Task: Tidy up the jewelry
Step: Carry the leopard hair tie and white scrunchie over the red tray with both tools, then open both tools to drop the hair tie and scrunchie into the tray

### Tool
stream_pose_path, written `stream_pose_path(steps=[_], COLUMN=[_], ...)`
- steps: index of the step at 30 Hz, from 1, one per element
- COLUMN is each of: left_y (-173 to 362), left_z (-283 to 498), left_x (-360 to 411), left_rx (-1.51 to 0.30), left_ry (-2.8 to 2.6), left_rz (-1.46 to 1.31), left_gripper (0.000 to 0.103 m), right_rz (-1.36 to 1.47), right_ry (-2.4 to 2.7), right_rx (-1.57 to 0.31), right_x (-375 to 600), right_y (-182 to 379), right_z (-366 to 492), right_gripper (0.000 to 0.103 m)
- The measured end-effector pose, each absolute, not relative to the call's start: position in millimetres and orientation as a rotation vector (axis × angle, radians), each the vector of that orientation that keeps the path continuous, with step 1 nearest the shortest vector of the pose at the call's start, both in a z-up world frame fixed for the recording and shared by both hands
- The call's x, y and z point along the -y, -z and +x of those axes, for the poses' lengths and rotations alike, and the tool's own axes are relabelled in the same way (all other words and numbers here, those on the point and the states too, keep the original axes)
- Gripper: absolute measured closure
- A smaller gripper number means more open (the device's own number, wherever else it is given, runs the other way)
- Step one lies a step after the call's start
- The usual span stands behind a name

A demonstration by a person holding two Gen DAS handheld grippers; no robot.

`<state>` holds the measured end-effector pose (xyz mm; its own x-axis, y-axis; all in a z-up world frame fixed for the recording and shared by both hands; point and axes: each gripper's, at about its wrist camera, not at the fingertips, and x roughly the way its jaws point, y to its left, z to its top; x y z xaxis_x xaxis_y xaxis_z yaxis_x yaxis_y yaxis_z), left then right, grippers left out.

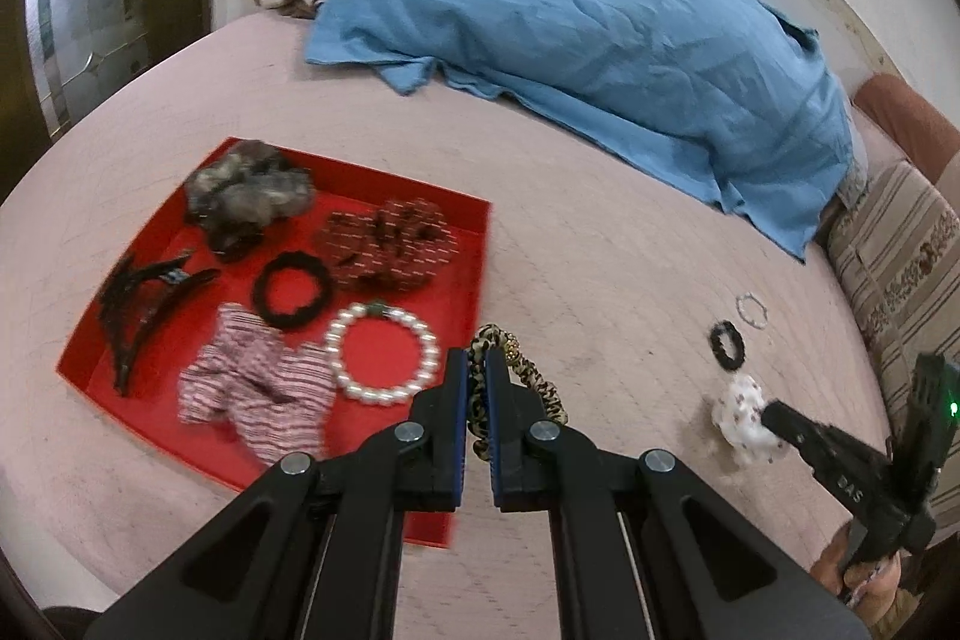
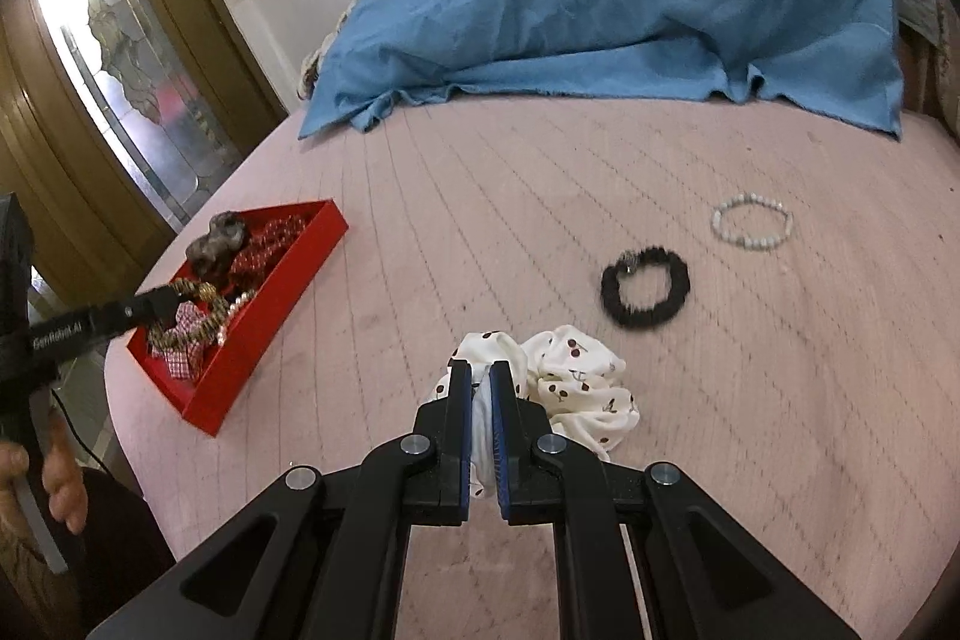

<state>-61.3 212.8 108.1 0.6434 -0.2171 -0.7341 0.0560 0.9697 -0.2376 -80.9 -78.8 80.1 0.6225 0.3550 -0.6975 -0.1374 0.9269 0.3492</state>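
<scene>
My left gripper point(image 1: 477, 361) is shut on a leopard-print hair tie point(image 1: 528, 376) and holds it over the right edge of the red tray point(image 1: 78, 358). The tray holds a pearl bracelet point(image 1: 384, 355), a black hair tie point(image 1: 292, 289), a striped bow point(image 1: 258, 394), a red scrunchie point(image 1: 390, 244), a grey scrunchie point(image 1: 249, 193) and a dark claw clip point(image 1: 144, 304). My right gripper point(image 2: 478, 370) is shut on a white cherry-print scrunchie point(image 2: 576, 376) lying on the pink bed. A black scrunchie point(image 2: 645, 286) and a white bead bracelet point(image 2: 751, 221) lie beyond it.
A blue garment point(image 1: 600, 40) lies across the far side of the pink bed cover point(image 1: 600, 250). Striped pillows point(image 1: 900, 268) sit at the right. A glass-panelled wooden door point(image 2: 102, 58) stands to the left of the bed.
</scene>
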Motion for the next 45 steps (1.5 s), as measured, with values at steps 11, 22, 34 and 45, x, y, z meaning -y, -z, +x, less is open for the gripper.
stream_pose_path(steps=[11, 22, 34, 45], left_y=[-98.4, -74.5, -67.1, -72.9], left_z=[-53.5, -48.8, -45.2, -48.3], left_x=[-313.8, -368.8, -381.8, -375.5], left_rx=[-0.841, -0.884, -0.926, -0.893], left_ry=[0.062, -0.030, -0.119, -0.055], left_rz=[-0.340, -0.487, -0.430, -0.446], left_gripper=[0.098, 0.098, 0.097, 0.097], right_rz=[0.253, 0.245, 0.096, 0.039], right_ry=[-0.332, -0.502, -0.632, -0.651], right_rx=[-0.841, -0.871, -0.966, -1.059], right_x=[30.6, -60.1, -163.7, -196.0], right_y=[-116.7, -140.8, -121.1, -89.5], right_z=[-83.7, -59.1, -41.7, -41.8], right_gripper=[0.096, 0.096, 0.096, 0.096])
